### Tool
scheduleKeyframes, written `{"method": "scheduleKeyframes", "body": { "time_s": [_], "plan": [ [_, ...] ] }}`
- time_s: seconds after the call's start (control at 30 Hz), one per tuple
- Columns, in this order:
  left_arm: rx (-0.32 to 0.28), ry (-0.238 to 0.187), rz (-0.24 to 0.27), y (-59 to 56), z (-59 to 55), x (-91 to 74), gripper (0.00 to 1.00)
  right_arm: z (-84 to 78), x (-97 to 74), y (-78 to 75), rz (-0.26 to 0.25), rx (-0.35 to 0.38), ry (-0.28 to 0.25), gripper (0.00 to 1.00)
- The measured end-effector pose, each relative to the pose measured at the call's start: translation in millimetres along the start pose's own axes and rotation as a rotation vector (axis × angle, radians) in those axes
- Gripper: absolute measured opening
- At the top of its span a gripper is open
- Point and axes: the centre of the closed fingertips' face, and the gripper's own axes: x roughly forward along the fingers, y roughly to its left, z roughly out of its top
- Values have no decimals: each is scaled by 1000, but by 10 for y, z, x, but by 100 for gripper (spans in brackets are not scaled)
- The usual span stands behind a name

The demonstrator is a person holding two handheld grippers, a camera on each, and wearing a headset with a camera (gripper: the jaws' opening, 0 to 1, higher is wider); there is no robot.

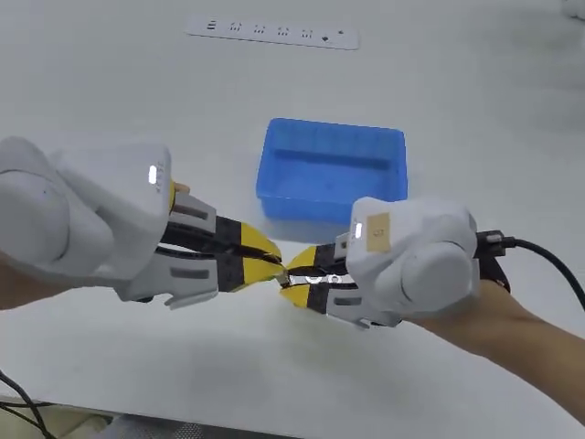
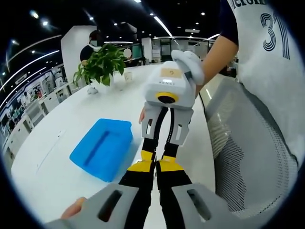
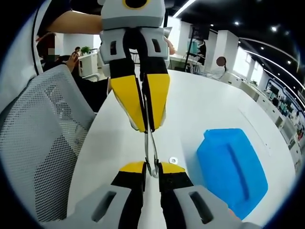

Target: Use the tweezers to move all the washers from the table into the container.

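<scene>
One washer (image 3: 173,160) lies flat on the white table (image 3: 205,105), just beside the tweezers (image 3: 151,143) and near the blue container (image 3: 233,167). Both yellow-tipped jaws of the left gripper (image 3: 150,128) are clamped on the tweezers' upper part. Its lower end sits between the narrowly set jaws of the right gripper (image 3: 152,169); whether those jaws press on it, I cannot tell. Farther out are a grey mesh chair (image 3: 38,157), a power strip (image 1: 271,32) and a potted plant (image 2: 102,64).
</scene>
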Motion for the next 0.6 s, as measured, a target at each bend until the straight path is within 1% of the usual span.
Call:
{"method": "scheduleKeyframes", "body": {
  "time_s": [0.3, 0.47, 0.6],
  "plan": [
    [4, 10, -5, 7, 17, 25, 6, -1, 0, -18, 3, 18, -8, 12],
    [-9, 13, -5, 9, -3, 28, 6, -20, 22, -7, 8, 18, -1, 12],
    [-22, 5, 1, 17, -10, 34, 6, -48, 36, -8, 8, 25, 10, 11]
  ]
}}
